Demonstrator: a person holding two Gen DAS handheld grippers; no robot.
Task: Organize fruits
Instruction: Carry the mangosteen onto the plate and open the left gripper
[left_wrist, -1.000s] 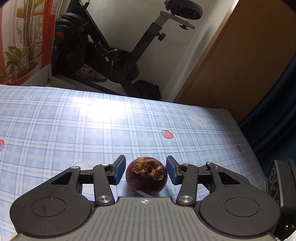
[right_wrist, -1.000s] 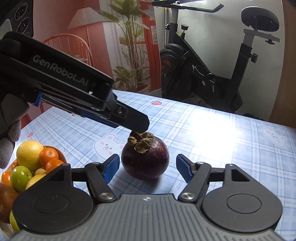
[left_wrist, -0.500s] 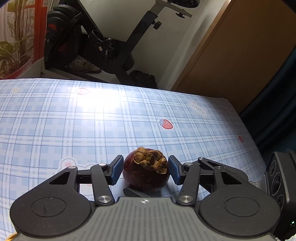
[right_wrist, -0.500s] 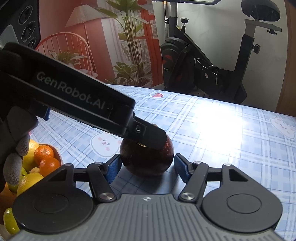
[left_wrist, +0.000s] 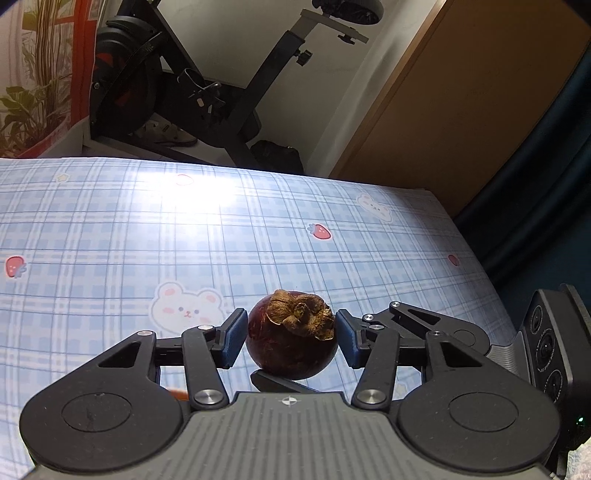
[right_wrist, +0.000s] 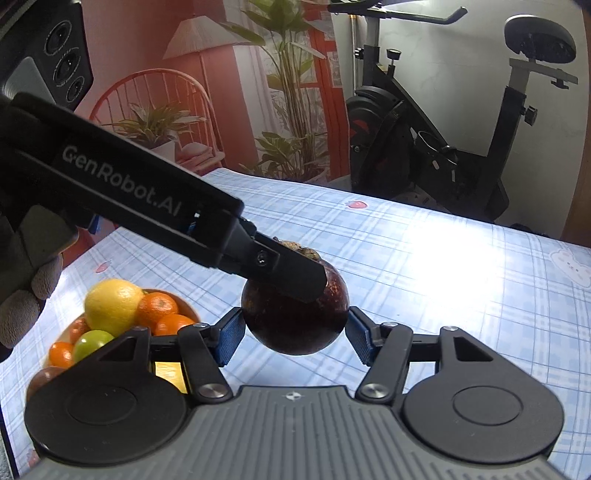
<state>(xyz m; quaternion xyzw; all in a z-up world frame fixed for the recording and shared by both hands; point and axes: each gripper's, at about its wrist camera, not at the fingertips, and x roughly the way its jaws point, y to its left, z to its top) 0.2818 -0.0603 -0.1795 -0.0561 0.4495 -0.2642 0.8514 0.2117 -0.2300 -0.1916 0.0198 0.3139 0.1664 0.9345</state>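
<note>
One dark purple mangosteen (left_wrist: 291, 347) with a dry brown calyx hangs a little above the blue checked tablecloth (left_wrist: 184, 240). My left gripper (left_wrist: 290, 334) is shut on it, blue pads against its sides. My right gripper (right_wrist: 295, 332) is shut on the same mangosteen (right_wrist: 295, 325) from another angle. In the right wrist view a left finger (right_wrist: 288, 269) crosses the fruit's top and hides most of the calyx. A bowl (right_wrist: 186, 308) at lower left holds a lemon (right_wrist: 110, 306), oranges and a green fruit.
A gloved hand (right_wrist: 26, 295) holds the left gripper at the left edge. The right gripper's housing (left_wrist: 550, 350) sits close at the right of the left wrist view. An exercise bike (right_wrist: 443, 147), plants and a wooden door stand beyond the table's far edge.
My right pads closed in onto the mangosteen. Both grippers rose with it, and it left the table. The left finger slid further over its top, and the bowl came more into view.
</note>
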